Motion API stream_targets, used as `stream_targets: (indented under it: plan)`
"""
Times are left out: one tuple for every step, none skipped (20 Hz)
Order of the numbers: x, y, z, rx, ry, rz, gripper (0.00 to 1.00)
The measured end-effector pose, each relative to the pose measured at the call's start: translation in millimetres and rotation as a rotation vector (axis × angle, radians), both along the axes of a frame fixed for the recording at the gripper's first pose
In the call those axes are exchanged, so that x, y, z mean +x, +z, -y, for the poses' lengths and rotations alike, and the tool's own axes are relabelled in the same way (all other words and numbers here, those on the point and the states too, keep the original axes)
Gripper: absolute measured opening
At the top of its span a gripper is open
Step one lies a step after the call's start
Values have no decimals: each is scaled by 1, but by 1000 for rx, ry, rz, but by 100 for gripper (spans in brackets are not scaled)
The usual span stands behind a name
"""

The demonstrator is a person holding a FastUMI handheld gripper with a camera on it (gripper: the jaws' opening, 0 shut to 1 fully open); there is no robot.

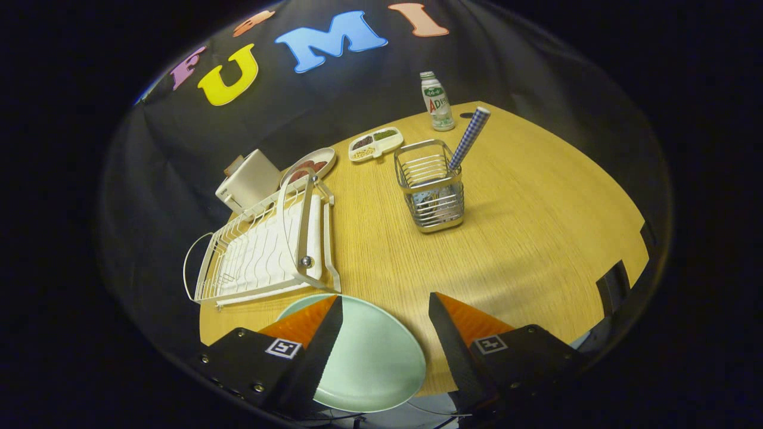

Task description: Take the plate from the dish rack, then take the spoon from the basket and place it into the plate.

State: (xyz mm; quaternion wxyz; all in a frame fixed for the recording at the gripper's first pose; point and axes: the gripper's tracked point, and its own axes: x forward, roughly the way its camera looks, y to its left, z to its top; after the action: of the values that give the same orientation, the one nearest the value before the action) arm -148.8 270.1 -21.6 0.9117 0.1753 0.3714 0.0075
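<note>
A pale green plate (372, 357) lies flat on the wooden table (536, 226), under and between my fingers, nearer the left one. My gripper (385, 304) is open and holds nothing. The white wire dish rack (268, 250) stands just beyond the left finger, with no dish in it. Farther ahead is the metal wire basket (430, 185). A spoon with a blue-and-white checked handle (470, 138) leans out of its far right corner; the spoon's bowl is hidden inside the basket.
A white boxy appliance (249, 180) and a plate of dark food (309, 164) sit behind the rack. A divided snack tray (375, 144) and a small bottle (438, 102) stand near the table's far edge. Black cloth walls the booth.
</note>
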Motion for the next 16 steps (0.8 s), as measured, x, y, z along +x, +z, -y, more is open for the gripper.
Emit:
stream_targets:
  plan:
    - [5, 7, 3, -16, -2, 29, 89]
    - [9, 15, 7, -38, -7, 59, 90]
    - [15, 24, 13, -62, -13, 91, 89]
    - [20, 32, 19, -88, -26, 123, 89]
    - [26, 44, 28, -115, -50, 159, 89]
    - [31, 57, 36, -138, -79, 203, 90]
    - [37, 69, 47, -158, -113, 240, 89]
    - [42, 76, 56, -179, -145, 262, 89]
    - [46, 83, 66, -199, -172, 275, 89]
    - [52, 86, 75, -214, -196, 282, 89]
    - [59, 89, 82, -221, -211, 284, 89]
    - [63, 90, 87, -221, -224, 281, 89]
    - [69, 89, 91, -217, -233, 275, 89]
    - [77, 86, 96, -215, -242, 269, 89]
    - [84, 84, 101, -215, -250, 264, 89]
    - [88, 80, 105, -214, -257, 260, 89]
